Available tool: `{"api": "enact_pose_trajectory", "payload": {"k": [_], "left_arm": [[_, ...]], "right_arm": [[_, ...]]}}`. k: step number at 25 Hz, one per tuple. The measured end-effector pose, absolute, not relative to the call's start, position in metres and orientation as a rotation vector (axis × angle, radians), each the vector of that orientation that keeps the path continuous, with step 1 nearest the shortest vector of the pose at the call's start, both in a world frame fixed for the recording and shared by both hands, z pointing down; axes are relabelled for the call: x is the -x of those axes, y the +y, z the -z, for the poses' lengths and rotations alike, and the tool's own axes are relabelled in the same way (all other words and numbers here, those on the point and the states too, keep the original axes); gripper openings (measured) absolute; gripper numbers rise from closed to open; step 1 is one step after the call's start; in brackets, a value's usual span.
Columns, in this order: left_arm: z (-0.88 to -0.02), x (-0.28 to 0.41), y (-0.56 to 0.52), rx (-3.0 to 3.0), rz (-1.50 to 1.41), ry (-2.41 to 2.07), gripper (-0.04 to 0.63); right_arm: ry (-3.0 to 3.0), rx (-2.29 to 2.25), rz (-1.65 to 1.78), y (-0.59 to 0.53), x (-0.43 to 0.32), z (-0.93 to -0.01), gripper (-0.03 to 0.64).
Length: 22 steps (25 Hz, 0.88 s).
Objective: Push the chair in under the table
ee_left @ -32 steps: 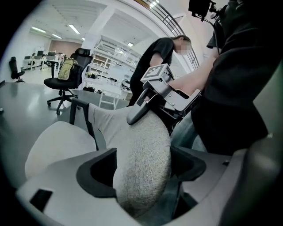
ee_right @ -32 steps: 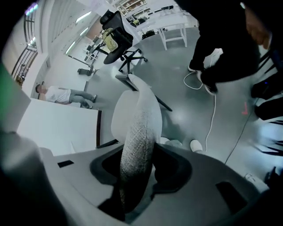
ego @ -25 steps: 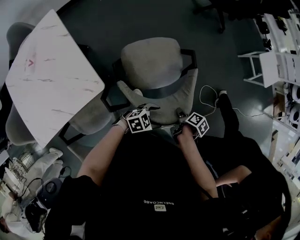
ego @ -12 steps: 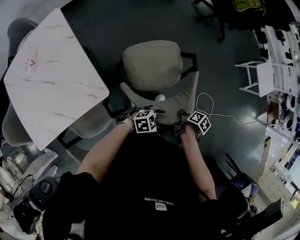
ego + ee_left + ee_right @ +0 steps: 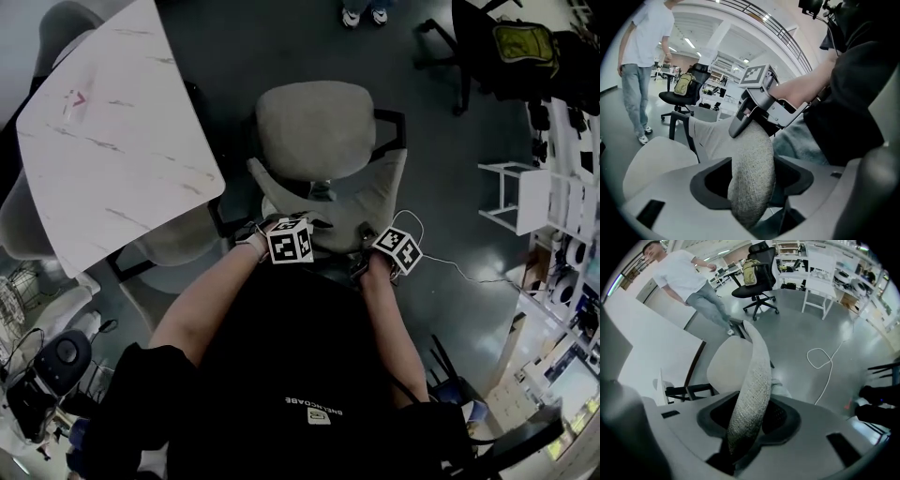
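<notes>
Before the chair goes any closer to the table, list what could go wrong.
1. The chair stands off the table's corner, not square to it, so it could catch the edge.
2. A second chair is already tucked there and may block it.
3. The left gripper's jaws have just been closing on the backrest beside the right gripper; that soft edge could slip under a hard shove.

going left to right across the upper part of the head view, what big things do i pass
marble table → grey chair → black office chair with a yellow-green backpack on it
</notes>
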State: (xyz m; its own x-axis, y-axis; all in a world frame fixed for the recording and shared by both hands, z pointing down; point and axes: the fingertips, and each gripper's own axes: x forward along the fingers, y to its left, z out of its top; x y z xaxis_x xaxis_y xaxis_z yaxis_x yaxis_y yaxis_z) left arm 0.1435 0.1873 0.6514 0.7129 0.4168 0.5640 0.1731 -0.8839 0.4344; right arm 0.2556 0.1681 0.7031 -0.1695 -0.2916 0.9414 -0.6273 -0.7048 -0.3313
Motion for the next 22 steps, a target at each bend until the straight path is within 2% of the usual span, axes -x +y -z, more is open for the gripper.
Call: {"api": "enact_pose_trajectory", "payload": {"k": [7, 22], "left_arm": [[-0.651, -0.152, 0.167, -2.569, -0.942, 0.388, 0.254], [-0.649, -0.168, 0.117, -2.555, -0.859, 0.164, 0.235]], "right_arm": [[-1.133, -1.748, -1.869, 0.137, -0.262, -0.703, 0.135], [-1.278, -1.551, -1.676, 0.065, -0.271, -0.701, 0.137]]}}
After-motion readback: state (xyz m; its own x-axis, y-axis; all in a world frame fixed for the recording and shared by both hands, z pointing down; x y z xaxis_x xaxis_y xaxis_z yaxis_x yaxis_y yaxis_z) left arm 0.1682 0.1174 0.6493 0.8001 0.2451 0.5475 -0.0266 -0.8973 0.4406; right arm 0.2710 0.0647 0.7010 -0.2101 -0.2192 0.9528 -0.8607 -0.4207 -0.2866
